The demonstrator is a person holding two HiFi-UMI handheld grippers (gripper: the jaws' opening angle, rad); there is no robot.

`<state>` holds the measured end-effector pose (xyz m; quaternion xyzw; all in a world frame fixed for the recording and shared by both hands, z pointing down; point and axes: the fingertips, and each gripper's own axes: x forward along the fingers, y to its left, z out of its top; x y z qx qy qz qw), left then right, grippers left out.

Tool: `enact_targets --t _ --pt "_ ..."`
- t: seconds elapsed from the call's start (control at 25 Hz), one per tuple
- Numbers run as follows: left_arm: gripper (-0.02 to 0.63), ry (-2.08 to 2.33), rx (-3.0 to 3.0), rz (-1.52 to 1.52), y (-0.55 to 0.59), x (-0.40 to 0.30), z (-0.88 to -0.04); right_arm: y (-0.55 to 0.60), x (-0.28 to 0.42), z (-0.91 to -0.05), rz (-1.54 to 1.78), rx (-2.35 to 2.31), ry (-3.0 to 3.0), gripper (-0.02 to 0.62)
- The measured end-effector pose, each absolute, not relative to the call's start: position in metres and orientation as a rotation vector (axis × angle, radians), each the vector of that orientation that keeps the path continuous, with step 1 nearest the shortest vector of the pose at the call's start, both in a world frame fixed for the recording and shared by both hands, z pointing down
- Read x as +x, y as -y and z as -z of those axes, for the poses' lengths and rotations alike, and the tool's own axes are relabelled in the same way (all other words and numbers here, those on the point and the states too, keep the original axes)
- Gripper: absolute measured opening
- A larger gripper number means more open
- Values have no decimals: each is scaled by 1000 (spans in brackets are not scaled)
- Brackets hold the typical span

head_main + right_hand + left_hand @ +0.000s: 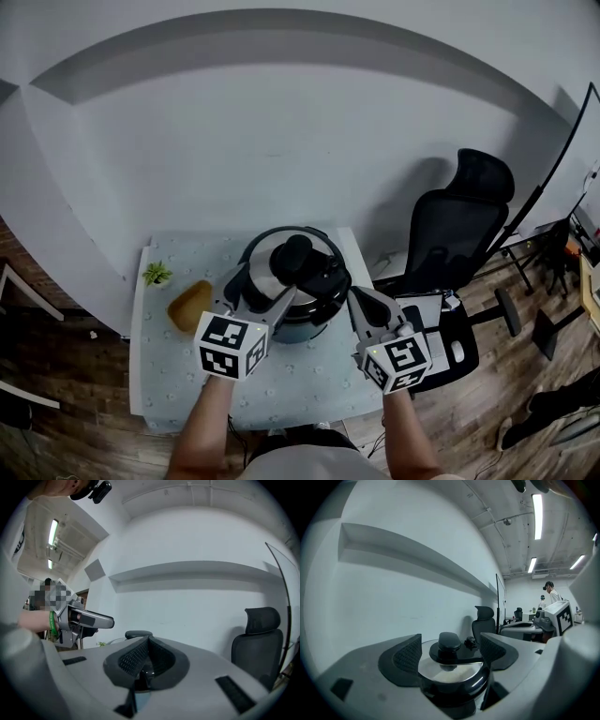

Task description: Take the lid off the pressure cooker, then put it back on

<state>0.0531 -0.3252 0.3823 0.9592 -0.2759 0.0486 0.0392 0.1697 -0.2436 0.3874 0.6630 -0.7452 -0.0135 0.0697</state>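
Observation:
A black pressure cooker stands on the table with its steel lid sitting on it. The lid has a black knob and a black handle on its right side. My left gripper is open, one jaw on each side of the lid, level with the knob. My right gripper reaches in from the right. In its own view the right gripper is shut on the dark lid handle, and the knob shows just behind.
The table has a pale patterned cloth. A small green plant and a brown rounded object lie left of the cooker. A black office chair stands to the right. A white wall rises behind the table.

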Motion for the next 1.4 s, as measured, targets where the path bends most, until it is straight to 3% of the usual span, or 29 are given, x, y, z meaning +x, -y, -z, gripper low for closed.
enact_targets --t 1.4 --pt "354 815 2777 -830 402 150 -443 234 229 -400 -27 2042 2284 0"
